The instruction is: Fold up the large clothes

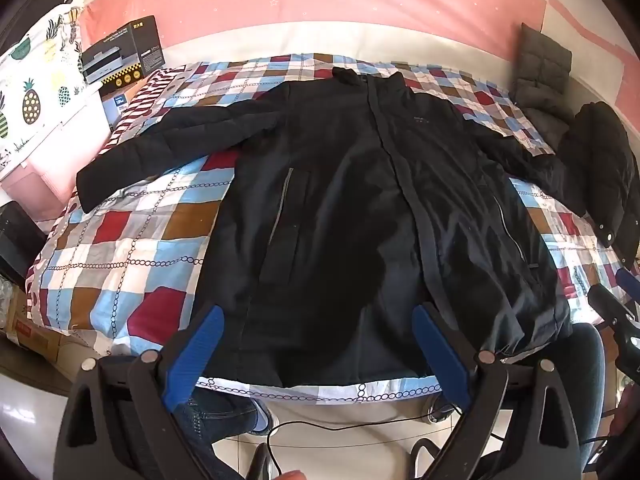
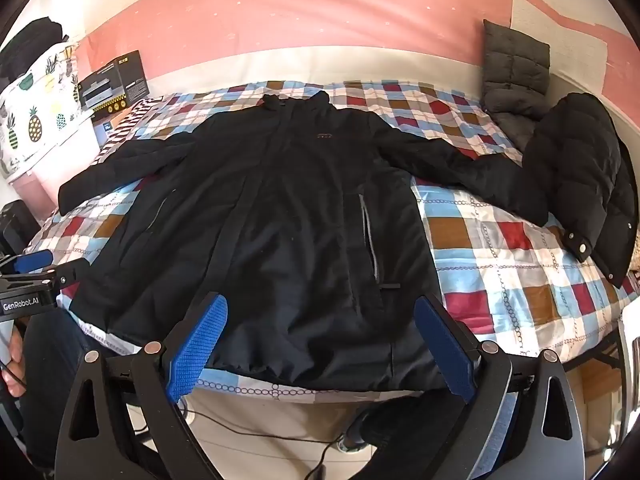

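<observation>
A large black jacket (image 1: 340,200) (image 2: 280,220) lies spread flat, front up, on the checked bedspread (image 1: 120,240) (image 2: 500,248), both sleeves stretched out sideways and the collar toward the far wall. My left gripper (image 1: 318,332) hovers over the jacket's near hem, open, blue pads wide apart, nothing between them. My right gripper (image 2: 322,324) hangs likewise over the hem, a little further right, open and empty. The left gripper also shows at the left edge of the right wrist view (image 2: 32,276).
A second black padded coat (image 2: 580,184) (image 1: 600,172) lies heaped at the bed's right edge beside a grey cushion (image 2: 514,76). Boxes (image 1: 120,56) and a pineapple-print cloth (image 1: 32,92) stand left of the bed. A person's legs and a cable (image 1: 340,426) are below the bed's near edge.
</observation>
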`<state>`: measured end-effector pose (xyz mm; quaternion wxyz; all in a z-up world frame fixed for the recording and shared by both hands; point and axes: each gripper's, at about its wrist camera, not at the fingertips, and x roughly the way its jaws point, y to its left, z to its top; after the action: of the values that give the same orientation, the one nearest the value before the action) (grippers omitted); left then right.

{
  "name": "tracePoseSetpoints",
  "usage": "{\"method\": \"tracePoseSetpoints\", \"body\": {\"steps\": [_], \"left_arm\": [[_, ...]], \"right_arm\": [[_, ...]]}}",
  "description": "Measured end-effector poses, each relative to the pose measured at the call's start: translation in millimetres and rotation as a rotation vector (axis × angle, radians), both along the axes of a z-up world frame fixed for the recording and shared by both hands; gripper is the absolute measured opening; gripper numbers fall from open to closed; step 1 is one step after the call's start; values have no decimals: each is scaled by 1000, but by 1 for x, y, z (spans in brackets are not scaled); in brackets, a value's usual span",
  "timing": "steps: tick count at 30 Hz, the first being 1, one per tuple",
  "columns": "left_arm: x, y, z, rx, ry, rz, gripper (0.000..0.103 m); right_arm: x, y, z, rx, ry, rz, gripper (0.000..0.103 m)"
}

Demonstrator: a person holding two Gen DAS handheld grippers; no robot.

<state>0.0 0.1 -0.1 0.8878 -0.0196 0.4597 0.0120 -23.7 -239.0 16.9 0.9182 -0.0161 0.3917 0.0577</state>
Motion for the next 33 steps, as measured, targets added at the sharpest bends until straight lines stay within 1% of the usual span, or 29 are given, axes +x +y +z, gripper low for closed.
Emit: {"method": "tracePoseSetpoints", "body": {"steps": [3, 4, 6, 8, 13, 14, 20, 33], "left_arm": [[0, 1, 0, -3, 5, 6, 97], [-4, -1, -6, -4, 5, 8, 97], [-6, -2, -6, 1, 3, 11, 97], [-8, -3, -6, 10, -2, 13, 97], [-3, 3, -2, 3, 4, 3, 97], [-3, 3, -2, 2, 4, 3, 97], [-5, 4, 0, 0, 6, 1, 97], [-6, 0, -4, 2, 12, -3, 97]], "right_arm": [[0, 2, -1, -3, 0, -1, 95], [0, 3, -1, -4, 0, -2, 95], [0, 3, -1, -3, 2, -6, 95], [0, 4, -1, -2, 2, -11, 95], [-1, -1, -1, -5, 0, -4, 95], [0, 5, -1, -6, 1, -2, 95], [-1, 5, 0, -7, -1, -2, 95], [-2, 8, 0, -7, 0, -2, 95]]}}
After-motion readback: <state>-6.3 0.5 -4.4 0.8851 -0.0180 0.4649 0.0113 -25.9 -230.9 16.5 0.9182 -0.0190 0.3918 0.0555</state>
